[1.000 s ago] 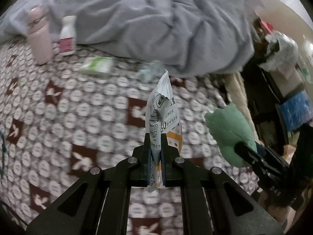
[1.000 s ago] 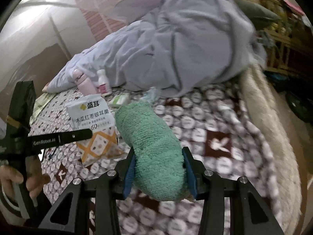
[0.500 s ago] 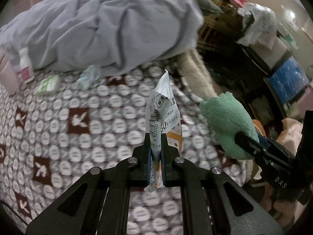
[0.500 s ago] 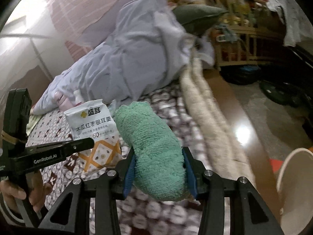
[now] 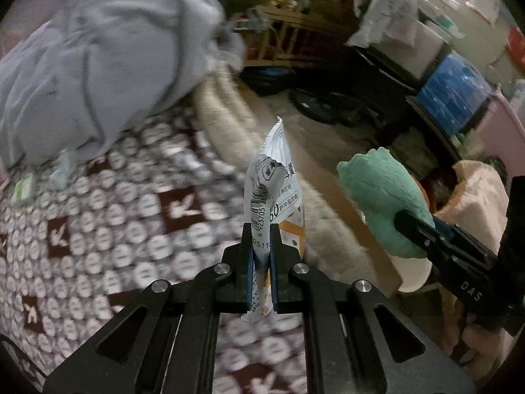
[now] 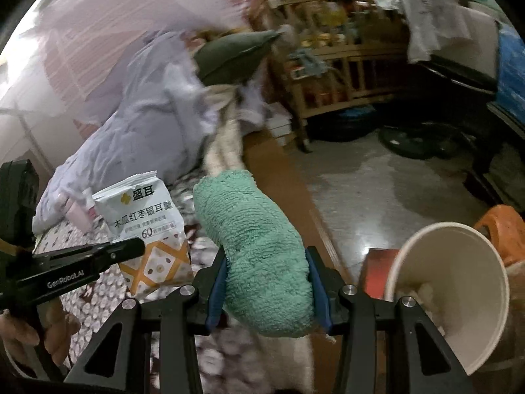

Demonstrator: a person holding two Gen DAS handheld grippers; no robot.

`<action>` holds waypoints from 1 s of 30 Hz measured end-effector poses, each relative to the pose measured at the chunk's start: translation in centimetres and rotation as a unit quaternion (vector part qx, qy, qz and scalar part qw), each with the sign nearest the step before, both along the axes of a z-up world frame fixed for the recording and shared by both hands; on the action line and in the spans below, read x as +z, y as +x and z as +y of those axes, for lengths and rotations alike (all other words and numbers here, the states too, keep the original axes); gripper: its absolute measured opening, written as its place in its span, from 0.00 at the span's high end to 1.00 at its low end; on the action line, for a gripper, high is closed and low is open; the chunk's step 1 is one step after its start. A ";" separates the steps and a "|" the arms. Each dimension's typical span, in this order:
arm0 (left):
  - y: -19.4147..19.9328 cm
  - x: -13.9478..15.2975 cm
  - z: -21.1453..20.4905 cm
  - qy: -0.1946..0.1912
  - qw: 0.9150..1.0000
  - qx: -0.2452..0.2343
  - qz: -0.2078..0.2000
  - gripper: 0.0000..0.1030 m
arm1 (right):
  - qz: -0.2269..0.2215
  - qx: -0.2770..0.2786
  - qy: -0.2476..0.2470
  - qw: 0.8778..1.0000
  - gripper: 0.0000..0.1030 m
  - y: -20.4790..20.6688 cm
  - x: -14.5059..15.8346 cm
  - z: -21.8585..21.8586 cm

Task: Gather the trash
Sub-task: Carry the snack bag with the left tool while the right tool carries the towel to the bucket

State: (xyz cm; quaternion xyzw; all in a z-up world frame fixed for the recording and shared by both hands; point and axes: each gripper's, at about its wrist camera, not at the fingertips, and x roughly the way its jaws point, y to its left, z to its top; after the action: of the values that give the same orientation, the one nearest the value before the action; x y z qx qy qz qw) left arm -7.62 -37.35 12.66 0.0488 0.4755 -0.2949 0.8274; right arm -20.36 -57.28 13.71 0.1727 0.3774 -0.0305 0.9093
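Trash packet (image 5: 274,203) is pinched thin in your left hand-held gripper (image 5: 261,256); the right one (image 6: 267,282) squeezes the green cloth (image 6: 259,256). Swing fast and the packet could slip, missing the white bin (image 6: 459,295).

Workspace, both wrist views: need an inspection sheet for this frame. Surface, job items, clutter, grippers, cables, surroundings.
Surface: bed with patterned cover, brown squares and white circles; blurred.
Job's things: torn food packet and green fluffy cloth, both held off the bed; white bin at lower right in the right wrist view, some white scraps inside.
Clutter: crumpled grey blanket; pink bottle by the blanket; small green-and-white wrapper.
Grippers: left gripper jaws shut on the packet; right gripper jaws closed on the cloth.
Cables: nothing seen.
Surroundings: wooden crib, orange stool, blue box, grey floor.
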 end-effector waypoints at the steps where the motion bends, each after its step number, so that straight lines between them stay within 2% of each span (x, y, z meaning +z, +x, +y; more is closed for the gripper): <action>1: -0.2 0.0 -0.7 -0.001 1.000 -0.007 -0.002 0.95 | 0.001 -0.007 0.000 1.000 0.58 -0.3 0.0 -0.6; 8: -1.1 1.0 -5.3 -0.004 0.999 -0.036 -0.021 0.94 | 0.013 -0.069 -0.003 0.998 0.58 -2.9 -0.6 -5.6; 15: -0.5 1.1 -6.7 0.008 0.998 -0.046 -0.031 0.94 | 0.025 -0.105 0.003 0.994 0.58 -4.6 -1.7 -9.3; 19: -0.1 2.6 -6.2 -0.017 0.998 -0.050 -0.022 0.96 | 0.026 -0.117 0.009 0.993 0.58 -4.9 -2.2 -10.5; 23: -0.7 3.7 -7.6 -0.036 0.996 -0.078 -0.013 0.96 | 0.027 -0.132 0.009 0.991 0.58 -5.5 -2.4 -11.7; 30: -2.0 1.9 -12.8 -0.056 0.991 -0.122 0.029 0.96 | 0.036 -0.168 0.003 0.985 0.58 -6.8 -2.8 -14.1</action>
State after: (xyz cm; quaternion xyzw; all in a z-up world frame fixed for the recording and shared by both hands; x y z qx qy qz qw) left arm -9.65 -50.18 14.59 0.0513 0.4722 -0.4212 0.7727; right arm -27.17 -71.39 10.87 0.2350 0.3758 -0.1876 0.8766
